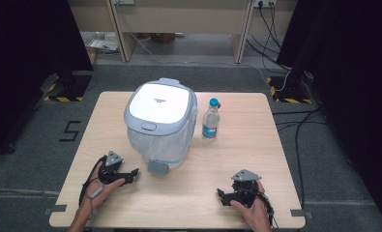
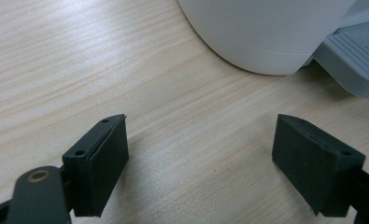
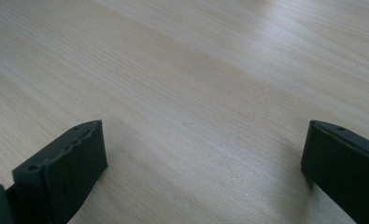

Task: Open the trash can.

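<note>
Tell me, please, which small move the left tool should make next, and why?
Probably ease the left tool forward toward the pedal bin: its jaws stand open with only bare table between them, and the bin's grey foot pedal lies just ahead.

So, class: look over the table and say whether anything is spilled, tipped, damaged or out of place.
Nothing stands out. The bin stands upright with its lid shut, the bottle stands upright and capped beside it, apart, and the table is dry.

A black "5" (image 1: pixel 71 131) is marked on the grey floor (image 1: pixel 29 145) left of the table. The bin lid's small logo (image 1: pixel 159 100) (too tiny) and the bottle's blue label (image 1: pixel 209 130) cannot be read.
</note>
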